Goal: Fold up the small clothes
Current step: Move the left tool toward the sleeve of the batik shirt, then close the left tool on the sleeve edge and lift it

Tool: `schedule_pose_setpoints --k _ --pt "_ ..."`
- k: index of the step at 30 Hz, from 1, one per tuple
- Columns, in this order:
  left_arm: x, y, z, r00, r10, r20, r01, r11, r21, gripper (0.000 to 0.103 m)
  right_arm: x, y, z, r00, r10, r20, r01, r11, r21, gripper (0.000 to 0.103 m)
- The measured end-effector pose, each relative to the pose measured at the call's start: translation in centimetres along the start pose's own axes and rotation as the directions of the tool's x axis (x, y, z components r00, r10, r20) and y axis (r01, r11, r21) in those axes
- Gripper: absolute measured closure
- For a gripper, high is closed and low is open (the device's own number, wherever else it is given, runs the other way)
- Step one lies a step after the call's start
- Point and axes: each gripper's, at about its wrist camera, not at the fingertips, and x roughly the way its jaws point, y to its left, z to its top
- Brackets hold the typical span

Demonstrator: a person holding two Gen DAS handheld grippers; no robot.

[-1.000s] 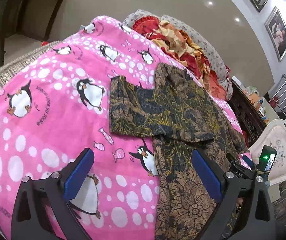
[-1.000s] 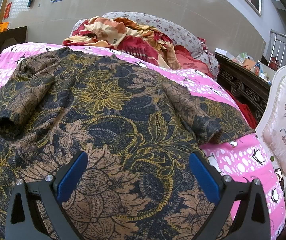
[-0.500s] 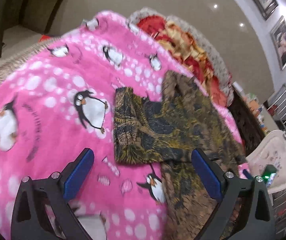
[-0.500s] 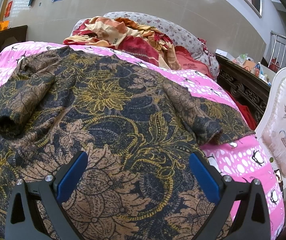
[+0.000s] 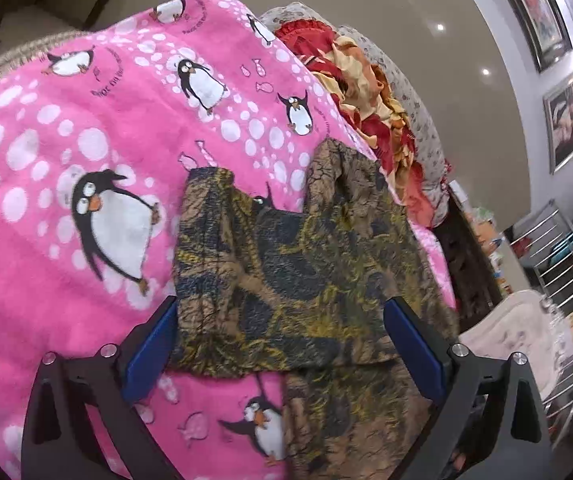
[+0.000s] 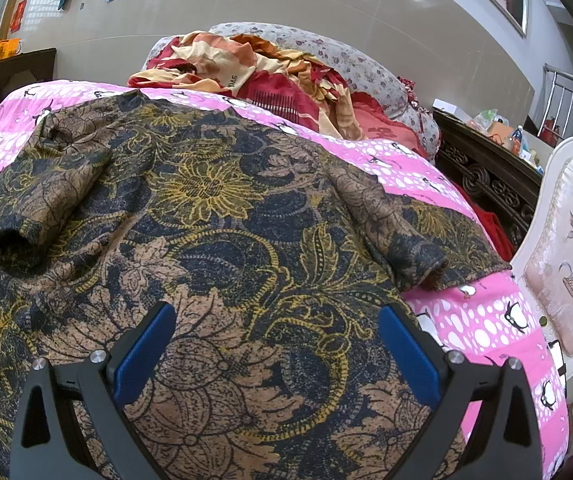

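Observation:
A brown, navy and gold floral shirt [image 6: 226,216] lies spread on a pink penguin blanket [image 5: 66,128]. In the left wrist view its left sleeve [image 5: 254,280] stretches out across the blanket. My left gripper [image 5: 280,344] is open, its blue pads either side of that sleeve, close above it. In the right wrist view my right gripper [image 6: 276,354] is open over the shirt's lower body, holding nothing. The right sleeve [image 6: 398,232] lies folded in over the shirt's side.
A heap of red and cream cloth [image 6: 254,68] and a floral pillow [image 6: 350,60] lie at the head of the bed. A dark carved bed frame [image 6: 486,184] and a cream padded chair [image 6: 566,264] stand to the right.
My left gripper has moved forward over the blanket, so the shirt's left sleeve now sits between its open pads. The right gripper has stayed still.

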Motion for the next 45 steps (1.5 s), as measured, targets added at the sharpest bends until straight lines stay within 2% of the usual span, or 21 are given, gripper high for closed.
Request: schedule_pose_setpoints --k 1,2,3,6,9,12,14,16,20,23,25,27,31,32,35,36,37,40,41,43,45 --pt "0.0 -0.2 -0.1 0.999 -0.028 -0.015 0.028 1.0 -0.006 0.032 0.0 0.0 0.0 1.0 0.0 0.0 0.0 1.0 0.0 0.0" --pt "0.0 -0.3 -0.3 0.998 -0.06 -0.037 0.06 0.998 -0.01 0.047 0.0 -0.1 0.0 1.0 0.001 -0.001 -0.001 1.0 0.0 0.0" --pt "0.1 -0.5 -0.4 0.996 -0.069 -0.053 0.069 0.998 -0.006 0.054 0.0 0.0 0.0 1.0 0.0 -0.001 0.0 1.0 0.001 0.0" --pt "0.1 -0.9 -0.5 0.999 0.031 -0.019 -0.03 0.999 0.045 0.063 0.0 -0.1 -0.1 1.0 0.001 -0.001 -0.001 1.0 -0.002 0.0" --pt "-0.1 0.2 0.2 0.994 0.108 0.024 -0.108 0.994 -0.023 0.078 0.1 0.0 0.0 1.0 0.001 -0.001 -0.001 1.0 -0.001 0.0" --pt "0.2 0.6 0.7 0.989 0.146 0.021 -0.145 0.989 -0.037 0.1 0.1 0.0 0.0 1.0 0.0 -0.003 0.0 1.0 -0.001 0.0" --pt "0.7 0.6 0.7 0.985 0.175 -0.01 -0.175 0.984 -0.016 0.103 0.1 -0.1 -0.1 1.0 0.001 -0.002 -0.001 1.0 -0.003 0.0" --pt "0.1 0.3 0.9 0.98 0.197 -0.003 -0.197 0.98 0.005 0.103 0.1 -0.1 -0.1 1.0 0.001 -0.002 -0.001 1.0 0.0 0.0" --pt "-5.3 -1.6 3.5 0.959 0.223 0.172 -0.235 0.97 0.055 0.103 0.0 -0.1 -0.1 1.0 0.004 0.0 -0.004 1.0 0.008 0.0" --pt "-11.1 -2.3 6.5 0.903 0.262 0.34 -0.291 0.956 0.037 0.103 0.0 -0.1 0.0 1.0 0.005 -0.001 -0.005 1.0 0.01 0.0" --pt "-14.3 -2.1 8.3 0.85 0.304 0.431 -0.34 0.94 0.008 0.103 -0.1 -0.1 0.0 1.0 0.004 0.0 -0.004 1.0 0.008 0.0" --pt "-16.4 -1.7 9.4 0.813 0.333 0.478 -0.363 0.931 -0.032 0.103 0.0 -0.2 0.0 1.0 0.005 0.0 -0.005 1.0 0.01 0.0" --pt "-19.7 -1.8 10.0 0.707 0.391 0.589 -0.406 0.907 -0.115 0.103 0.0 -0.1 0.0 1.0 0.005 0.0 -0.005 1.0 0.011 0.0" --pt "-20.0 -1.8 10.0 0.701 0.389 0.598 -0.401 0.908 -0.121 0.103 0.0 -0.1 0.0 1.0 0.005 0.0 -0.005 1.0 0.011 0.0" --pt "-18.2 -2.9 9.8 0.749 0.338 0.57 -0.377 0.925 -0.052 0.103 0.0 -0.1 0.0 1.0 0.004 0.0 -0.004 1.0 0.006 0.0" --pt "-16.4 -3.9 9.5 0.791 0.293 0.537 -0.35 0.937 0.005 0.103 0.0 -0.1 0.0 1.0 0.004 -0.001 -0.004 1.0 0.006 0.0" --pt "-15.3 -4.7 9.4 0.813 0.268 0.517 -0.335 0.941 0.039 0.103 0.0 -0.1 0.0 1.0 0.004 -0.002 -0.004 1.0 0.005 0.0" --pt "-9.4 -8.7 7.6 0.898 0.152 0.412 -0.248 0.95 0.19 0.103 0.0 -0.2 0.0 1.0 0.002 0.0 -0.002 1.0 0.008 0.0" --pt "-7.1 -10.2 6.8 0.921 0.12 0.371 -0.219 0.947 0.236 0.103 0.0 -0.2 0.0 1.0 0.002 0.0 -0.002 1.0 0.009 0.0" --pt "-2.7 -12.7 4.8 0.958 0.069 0.278 -0.159 0.936 0.314 0.103 0.0 -0.2 0.1 1.0 0.002 0.0 -0.002 1.0 0.01 0.0" --pt "1.6 -14.2 2.6 0.982 0.049 0.183 -0.112 0.928 0.355 0.103 0.0 -0.2 0.1 1.0 0.003 0.0 -0.003 1.0 0.011 0.0"
